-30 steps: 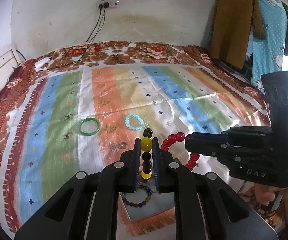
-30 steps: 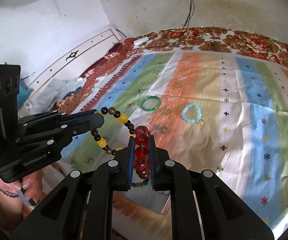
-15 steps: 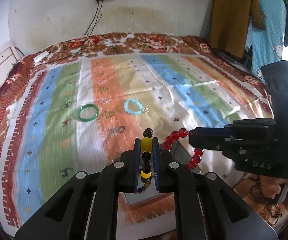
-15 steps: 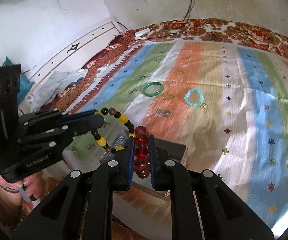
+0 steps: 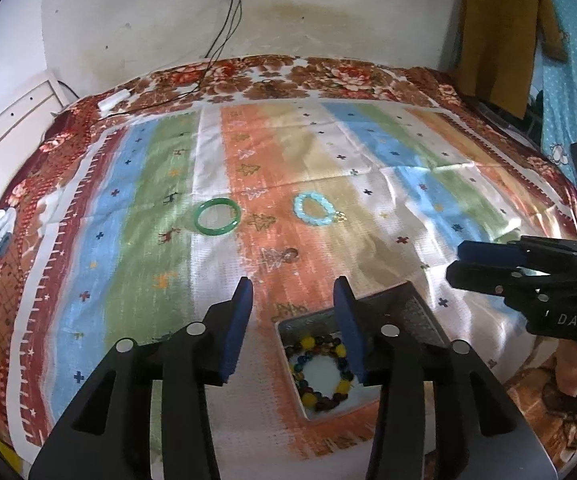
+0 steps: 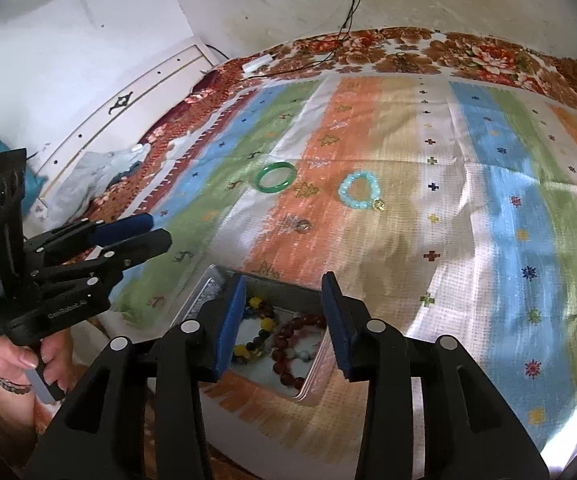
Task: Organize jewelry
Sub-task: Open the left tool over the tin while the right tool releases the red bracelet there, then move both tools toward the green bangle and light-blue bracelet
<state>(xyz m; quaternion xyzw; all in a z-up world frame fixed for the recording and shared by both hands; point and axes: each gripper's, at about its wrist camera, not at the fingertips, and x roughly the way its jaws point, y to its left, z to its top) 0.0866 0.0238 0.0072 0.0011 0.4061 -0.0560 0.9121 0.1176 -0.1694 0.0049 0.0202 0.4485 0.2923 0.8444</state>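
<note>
Both sets of jaws are held apart and empty above the tin (image 6: 208,288), where the yellow-and-dark bracelet (image 5: 320,372) lies. The red bead bracelet (image 6: 288,344) is shown only by the right wrist view (hidden in the left). Farther up the bed, the green bangle (image 5: 218,222) and pale blue bracelet (image 5: 314,210) are best approached low — one rim pinched, then lifted.
</note>
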